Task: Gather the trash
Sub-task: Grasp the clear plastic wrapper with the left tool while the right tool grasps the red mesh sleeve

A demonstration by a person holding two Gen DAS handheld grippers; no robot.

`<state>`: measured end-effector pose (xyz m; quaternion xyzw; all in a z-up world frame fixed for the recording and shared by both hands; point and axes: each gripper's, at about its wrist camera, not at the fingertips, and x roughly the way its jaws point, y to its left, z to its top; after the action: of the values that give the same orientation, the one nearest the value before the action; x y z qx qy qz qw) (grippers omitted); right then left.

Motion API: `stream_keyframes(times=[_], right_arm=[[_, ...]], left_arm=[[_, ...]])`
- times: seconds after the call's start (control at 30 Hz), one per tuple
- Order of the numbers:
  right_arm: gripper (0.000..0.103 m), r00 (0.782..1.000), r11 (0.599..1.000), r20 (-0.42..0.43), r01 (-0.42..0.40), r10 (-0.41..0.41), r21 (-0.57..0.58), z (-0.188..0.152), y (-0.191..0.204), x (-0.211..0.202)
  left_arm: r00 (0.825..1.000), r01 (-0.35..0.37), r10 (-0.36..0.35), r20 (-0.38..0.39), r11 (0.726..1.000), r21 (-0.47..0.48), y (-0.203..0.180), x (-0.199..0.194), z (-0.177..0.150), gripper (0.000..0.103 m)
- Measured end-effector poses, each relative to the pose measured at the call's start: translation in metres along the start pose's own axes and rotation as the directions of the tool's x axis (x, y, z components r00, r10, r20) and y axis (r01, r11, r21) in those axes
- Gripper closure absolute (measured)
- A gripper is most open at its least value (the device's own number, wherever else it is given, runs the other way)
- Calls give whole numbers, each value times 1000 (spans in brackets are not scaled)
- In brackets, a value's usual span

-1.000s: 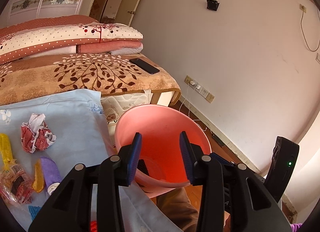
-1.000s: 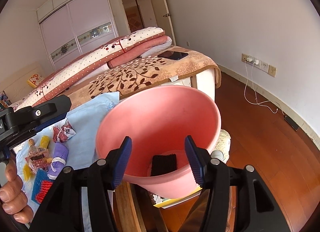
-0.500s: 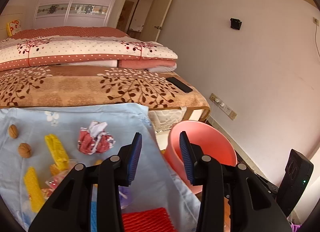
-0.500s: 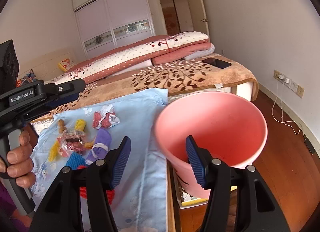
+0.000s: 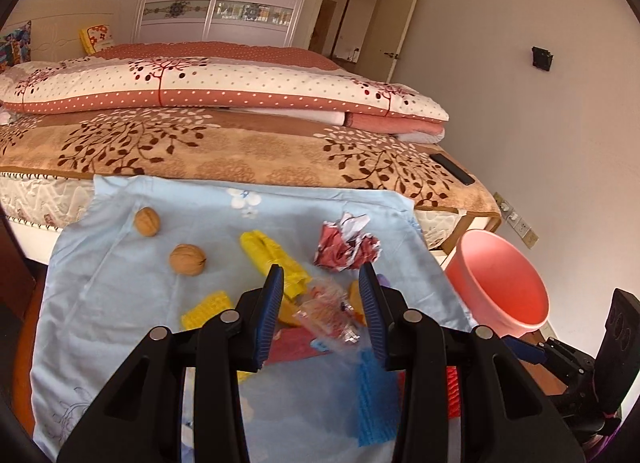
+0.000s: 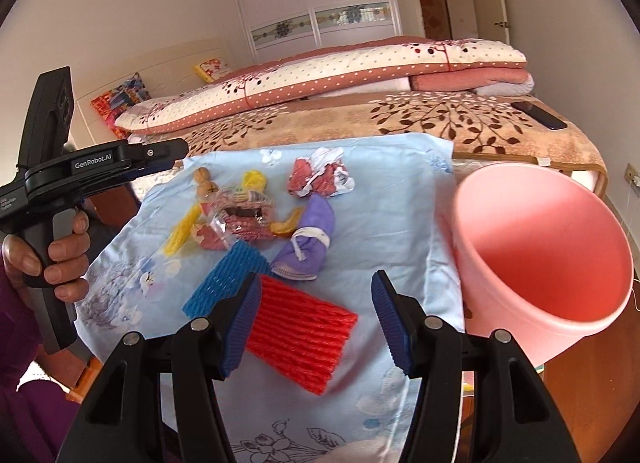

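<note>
Both grippers hang released over a blue cloth [image 6: 392, 223] strewn with trash. The left gripper [image 5: 322, 303] is spread above a clear wrapper [image 5: 328, 313], beside yellow foam [image 5: 272, 259] and crumpled paper [image 5: 346, 249]. The right gripper [image 6: 316, 321] gapes over red foam [image 6: 300, 333]. The pink bin [image 6: 544, 259] stands at the cloth's right edge
</note>
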<state>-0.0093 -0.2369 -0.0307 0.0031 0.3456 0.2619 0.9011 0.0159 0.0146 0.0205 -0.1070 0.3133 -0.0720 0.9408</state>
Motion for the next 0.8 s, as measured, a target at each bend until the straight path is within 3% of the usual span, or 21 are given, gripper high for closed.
stream_keyframes(times=[0.17,0.27,0.5,0.8], right_arm=[[36,998,998,-37,-50,48,-49,-4,14,7],[34,996,996,-62,-61,57,-64,-6,18,12],[33,992,992,-114,-69,58,-103,-8,25,23],[33,989,992,-136,-68,52,-111,-12,23,30]], left_arm=[[999,-24,22,-43,999,-31,18,-3,-16,64],[997,-2,-3,-76,997,-72,24,-1,-22,64],[991,35,-52,-125,990,-136,17,23,-21,64],[980,-5,-28,-197,986,-167,9,62,-21,64]])
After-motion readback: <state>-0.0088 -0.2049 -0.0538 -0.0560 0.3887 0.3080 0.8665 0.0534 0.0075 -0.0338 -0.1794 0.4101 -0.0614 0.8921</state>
